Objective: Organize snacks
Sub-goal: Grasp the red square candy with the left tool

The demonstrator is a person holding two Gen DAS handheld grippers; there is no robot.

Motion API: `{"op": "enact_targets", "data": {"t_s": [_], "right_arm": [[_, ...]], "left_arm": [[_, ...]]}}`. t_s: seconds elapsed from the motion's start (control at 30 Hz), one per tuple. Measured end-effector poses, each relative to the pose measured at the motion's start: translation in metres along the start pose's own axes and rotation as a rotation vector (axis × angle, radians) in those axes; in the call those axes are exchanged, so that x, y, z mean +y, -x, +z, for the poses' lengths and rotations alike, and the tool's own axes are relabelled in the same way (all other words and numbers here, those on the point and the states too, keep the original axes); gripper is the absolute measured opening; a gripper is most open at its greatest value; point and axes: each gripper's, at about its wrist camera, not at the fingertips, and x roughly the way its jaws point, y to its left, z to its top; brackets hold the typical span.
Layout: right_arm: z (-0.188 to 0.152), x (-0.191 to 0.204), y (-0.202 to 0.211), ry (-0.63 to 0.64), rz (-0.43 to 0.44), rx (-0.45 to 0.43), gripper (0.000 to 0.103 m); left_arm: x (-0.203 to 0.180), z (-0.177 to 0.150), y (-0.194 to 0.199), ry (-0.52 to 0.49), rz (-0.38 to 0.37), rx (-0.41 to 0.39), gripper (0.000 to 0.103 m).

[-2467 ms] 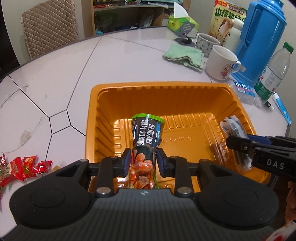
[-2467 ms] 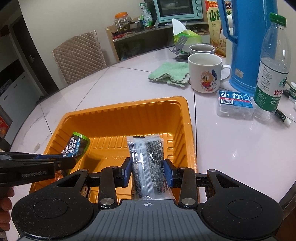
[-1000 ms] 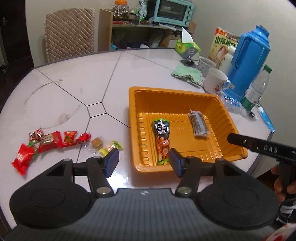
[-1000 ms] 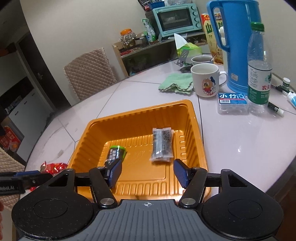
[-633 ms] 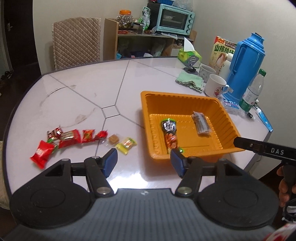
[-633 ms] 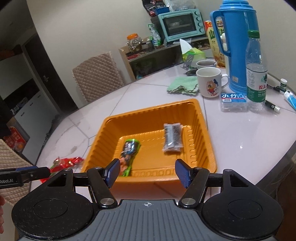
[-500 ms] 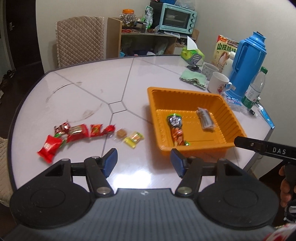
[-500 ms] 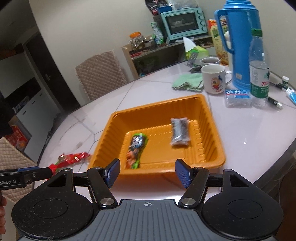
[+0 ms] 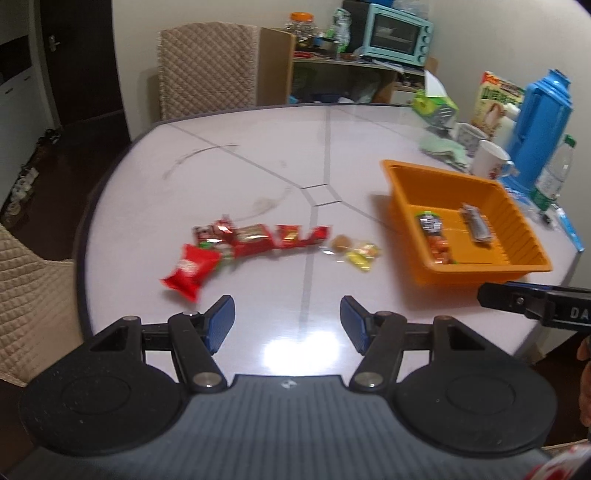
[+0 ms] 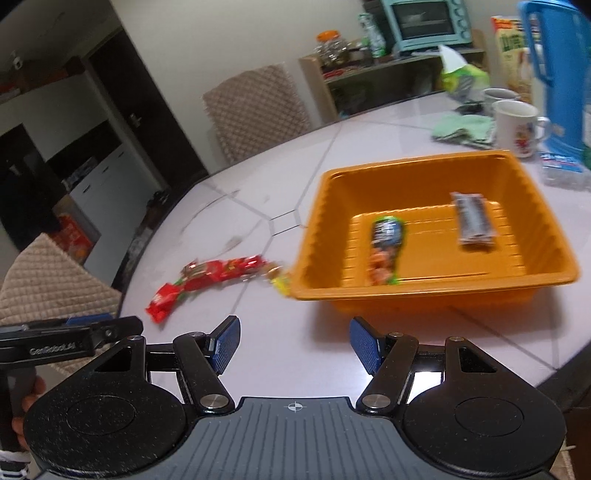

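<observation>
An orange tray (image 9: 406, 184) (image 10: 436, 291) stands on the right of the white table. In it lie a green-topped snack pack (image 9: 434, 236) (image 10: 384, 247) and a dark clear-wrapped bar (image 9: 474, 223) (image 10: 472, 221). A row of red snack packs (image 9: 236, 240) (image 10: 207, 280) and small yellow candies (image 9: 362, 253) lies on the table left of the tray. My left gripper (image 9: 287, 325) is open and empty above the table's near edge. My right gripper (image 10: 294, 343) is open and empty, in front of the tray.
At the back right stand a blue thermos (image 9: 543, 122), a water bottle (image 9: 554, 173), two mugs (image 9: 489, 160), a green cloth (image 9: 441, 149) and a tissue box (image 9: 434, 103). Padded chairs (image 9: 207, 70) surround the table. A shelf with a toaster oven (image 9: 397, 35) is behind.
Both grippers have let go of their snacks, which now lie in the tray, and have pulled back and swung left. The red snacks are now nearer the middle of view.
</observation>
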Motion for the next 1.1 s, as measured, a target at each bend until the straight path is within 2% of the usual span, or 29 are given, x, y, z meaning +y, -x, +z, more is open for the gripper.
{"op": "enact_targets", "data": {"t_s": [0.13, 0.27, 0.43, 0.67, 0.9, 1.1], "right_arm": [[0.0, 0.024, -0.021, 0.024, 0.002, 0.029, 0.066], [0.001, 0.04, -0.04, 0.027, -0.016, 0.046, 0.066], [0.002, 0.055, -0.061, 0.02, -0.046, 0.053, 0.066], [0.004, 0.069, -0.086, -0.002, -0.093, 0.056, 0.066], [0.003, 0.074, -0.101, -0.038, -0.14, 0.07, 0.066], [0.002, 0.076, -0.11, -0.069, -0.174, 0.075, 0.066]], "left_arm": [[0.025, 0.002, -0.008, -0.011, 0.03, -0.001, 0.06], [0.043, 0.006, -0.023, -0.064, 0.058, 0.001, 0.059], [0.061, 0.014, -0.049, -0.128, 0.054, 0.01, 0.058], [0.075, 0.02, -0.086, -0.19, 0.01, 0.047, 0.048], [0.085, 0.023, -0.118, -0.225, -0.021, 0.092, 0.047], [0.09, 0.025, -0.13, -0.235, -0.054, 0.117, 0.038]]}}
